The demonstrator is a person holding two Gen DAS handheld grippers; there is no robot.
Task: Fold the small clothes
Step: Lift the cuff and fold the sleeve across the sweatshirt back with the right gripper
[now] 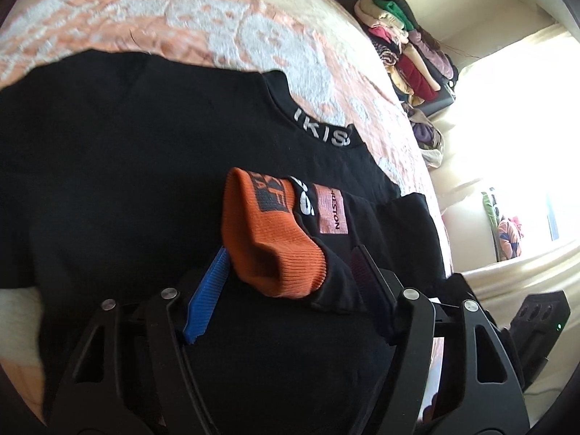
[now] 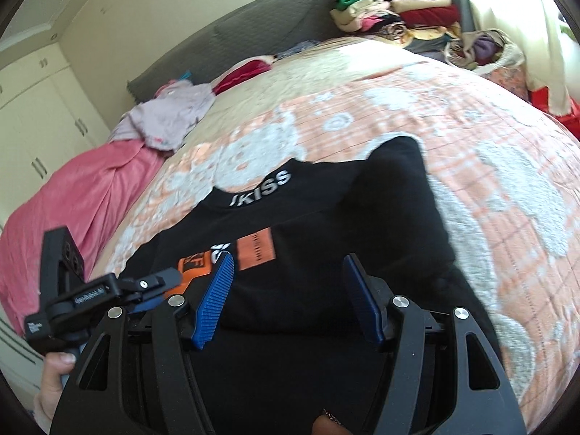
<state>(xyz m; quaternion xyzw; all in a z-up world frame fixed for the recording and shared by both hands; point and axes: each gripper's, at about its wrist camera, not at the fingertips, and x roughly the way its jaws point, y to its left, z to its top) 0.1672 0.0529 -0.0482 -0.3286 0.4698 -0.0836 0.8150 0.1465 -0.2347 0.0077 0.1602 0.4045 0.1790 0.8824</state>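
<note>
Landmark: the black sweatshirt (image 2: 326, 217), lying flat on the peach-and-white patterned bedspread (image 2: 471, 137) with its lettered collar (image 2: 261, 188) pointing away from the cameras.

Left of the sweatshirt, in the right wrist view: a pink blanket (image 2: 72, 195) hangs over the bed's edge, with a lilac garment (image 2: 170, 116) and a red item (image 2: 243, 70) beyond it against the grey headboard (image 2: 235, 29). Nearer, at the sweatshirt's lower left, the left gripper (image 2: 159, 290) reaches in over the orange cuff (image 2: 194, 266), held by a hand (image 2: 54, 373).

Centre, left wrist view: the left gripper (image 1: 290, 279) has its blue-padded fingers (image 1: 206, 290) spread on either side of the orange cuff (image 1: 268, 232), which lies folded across the sweatshirt's chest beside a pink label patch (image 1: 331, 210). The cuff sits between the fingers; whether either pad touches it cannot be told.

Centre, right wrist view: the right gripper (image 2: 290, 297) hovers over the lower body of the sweatshirt, fingers (image 2: 214, 301) spread apart, nothing pinched between them. The orange patch (image 2: 255, 248) lies just beyond the fingertips.

Right of the sweatshirt: the folded-in right sleeve (image 2: 398, 181) rests on the garment; bare bedspread follows. Beyond the collar, at the far right, stands a stack of folded clothes (image 2: 398, 11) and a basket (image 2: 485, 50) of loose garments.
</note>
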